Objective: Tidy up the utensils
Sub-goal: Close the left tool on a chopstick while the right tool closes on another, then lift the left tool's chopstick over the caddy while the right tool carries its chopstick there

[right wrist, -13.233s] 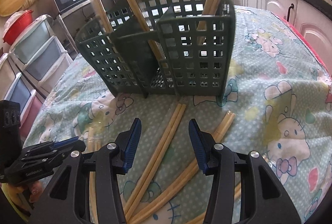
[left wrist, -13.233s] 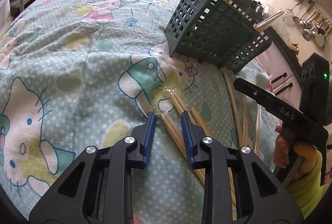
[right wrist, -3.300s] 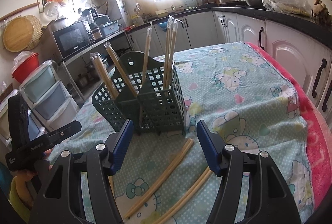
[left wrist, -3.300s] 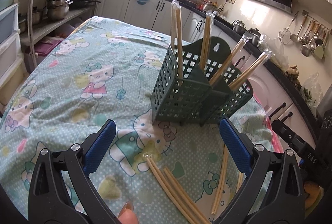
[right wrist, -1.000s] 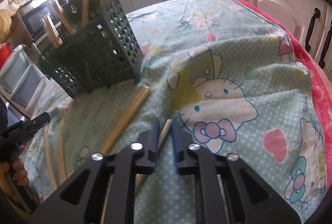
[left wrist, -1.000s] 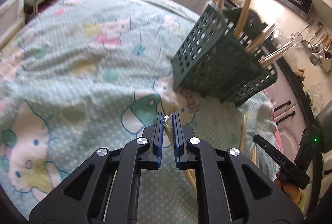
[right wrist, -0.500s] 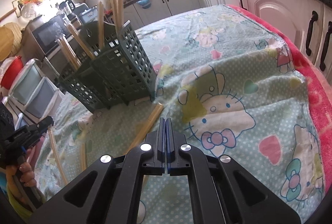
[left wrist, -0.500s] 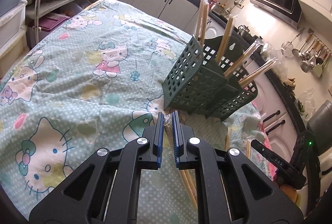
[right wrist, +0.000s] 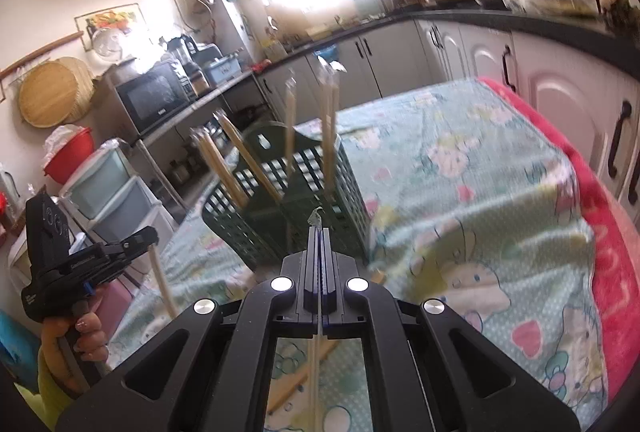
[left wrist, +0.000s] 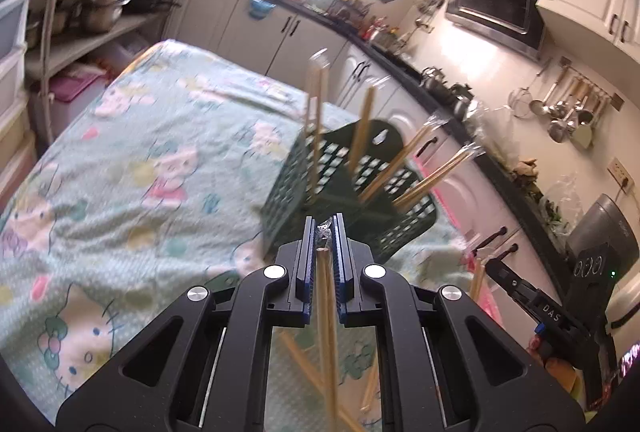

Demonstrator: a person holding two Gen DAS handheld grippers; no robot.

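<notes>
A dark green slotted utensil basket (left wrist: 340,187) (right wrist: 316,191) stands on the Hello Kitty cloth with several wrapped chopstick pairs upright in it. My left gripper (left wrist: 323,228) is shut on a wrapped chopstick pair (left wrist: 329,312), lifted above the cloth just short of the basket. My right gripper (right wrist: 319,232) is shut on another wrapped chopstick pair (right wrist: 317,344), also lifted and facing the basket. Loose chopsticks (left wrist: 370,388) (right wrist: 298,380) lie on the cloth below.
The table is covered by the patterned cloth (left wrist: 140,167), with a pink blanket edge (right wrist: 608,272) on one side. Kitchen cabinets (right wrist: 460,51), a microwave (right wrist: 154,99) and plastic drawers (right wrist: 116,187) surround it. The other gripper shows in each view (left wrist: 560,312) (right wrist: 72,256).
Both grippers have risen from the cloth with their chopstick pairs and tilted up toward the basket. The views are motion-blurred.
</notes>
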